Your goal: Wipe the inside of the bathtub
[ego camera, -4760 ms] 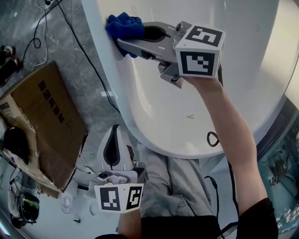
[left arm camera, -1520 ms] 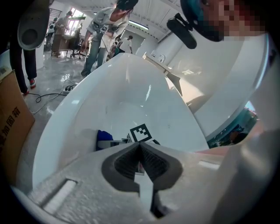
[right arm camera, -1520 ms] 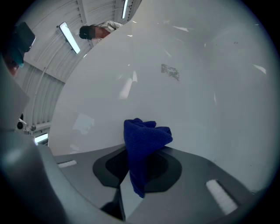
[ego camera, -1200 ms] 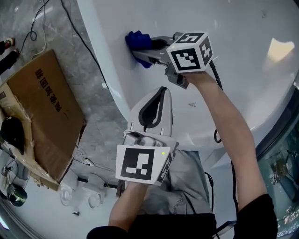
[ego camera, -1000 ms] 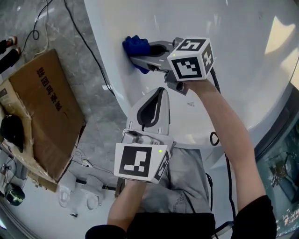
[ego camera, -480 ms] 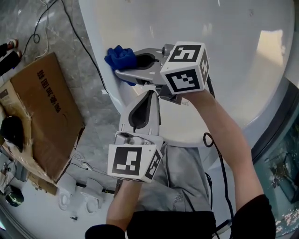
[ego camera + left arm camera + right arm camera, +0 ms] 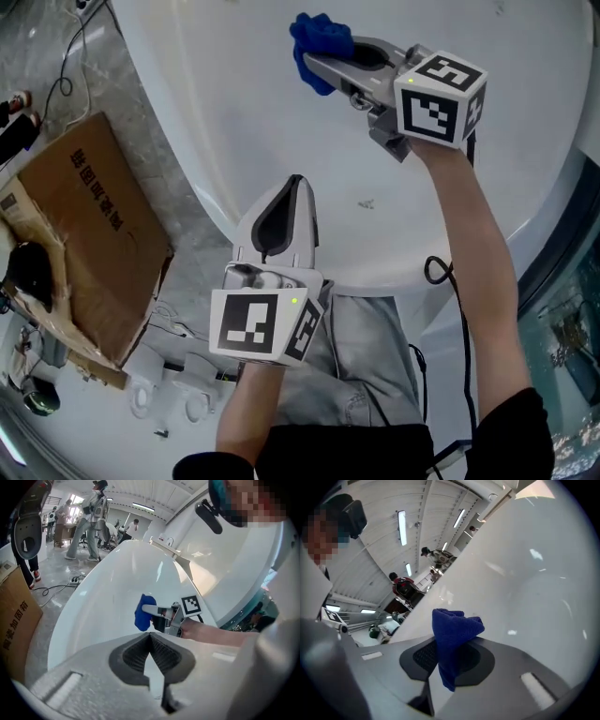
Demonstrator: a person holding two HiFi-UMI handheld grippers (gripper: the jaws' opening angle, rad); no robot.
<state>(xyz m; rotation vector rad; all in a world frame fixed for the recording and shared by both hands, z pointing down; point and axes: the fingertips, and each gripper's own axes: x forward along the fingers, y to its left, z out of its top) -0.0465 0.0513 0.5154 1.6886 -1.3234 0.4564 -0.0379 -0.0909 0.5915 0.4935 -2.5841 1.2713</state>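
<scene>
Bathtub [image 7: 234, 112] — blue cloth [image 7: 319, 39] clamped in right claw [image 7: 325, 56]; left claw [image 7: 293, 187] clenched shut.

Looks along the right claw [image 7: 445, 657], pinched tight on a blue cloth [image 7: 453, 629]. Grips the cloth by its lower part between the dark ribbed pads [image 7: 417, 657]. Leaves the upper folds bunched and standing above the claw tips, with one corner hanging down between the jaws. Points the cloth toward the white inner wall of the bathtub [image 7: 534, 583], smooth and glossy, dotted with small bright reflections. Cannot tell whether cloth and wall touch. Takes in, past the tub's rim to the left, a hall with long ceiling lights [image 7: 401, 527] and people [image 7: 404, 587] standing far off.
</scene>
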